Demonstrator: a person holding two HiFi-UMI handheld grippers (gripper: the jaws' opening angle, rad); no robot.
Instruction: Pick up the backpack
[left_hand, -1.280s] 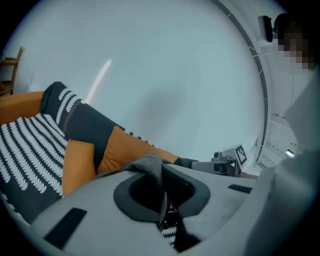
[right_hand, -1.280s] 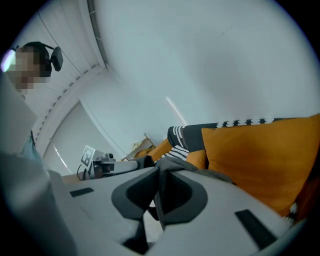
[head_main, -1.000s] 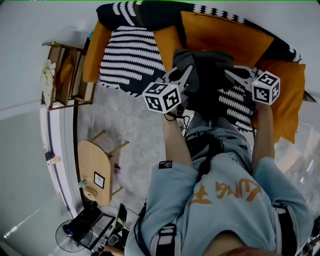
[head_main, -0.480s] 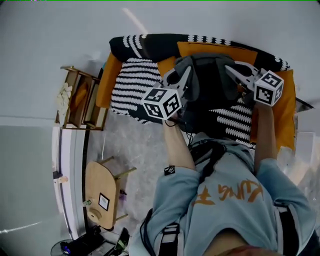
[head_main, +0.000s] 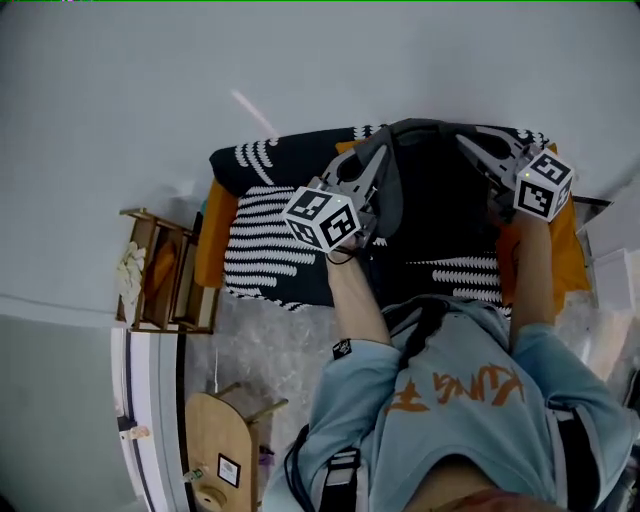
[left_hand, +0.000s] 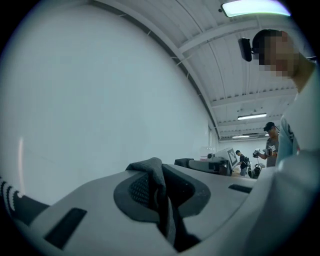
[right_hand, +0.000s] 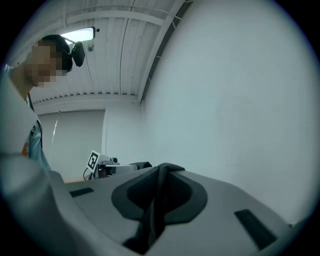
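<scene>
A dark grey and black backpack (head_main: 440, 205) hangs in front of the person, lifted off the sofa between both grippers. My left gripper (head_main: 378, 152) is shut on a fold of its grey fabric (left_hand: 152, 172) at the bag's upper left. My right gripper (head_main: 472, 146) is shut on a dark fold (right_hand: 161, 181) at the upper right. Both grippers point level towards the pale wall. In each gripper view, the pinched cloth stands up between the jaws and runs back into them. The lower part of the bag is hidden behind the person's arms and body.
An orange sofa (head_main: 212, 240) with a black-and-white striped blanket (head_main: 265, 245) stands under the bag. A wooden shelf unit (head_main: 160, 272) is to its left and a round wooden stool (head_main: 222, 462) nearer. In the left gripper view, other people (left_hand: 270, 145) stand far off.
Both grippers have risen together with the backpack, which has come up off the sofa cushions. The sofa now sits lower and smaller behind the bag.
</scene>
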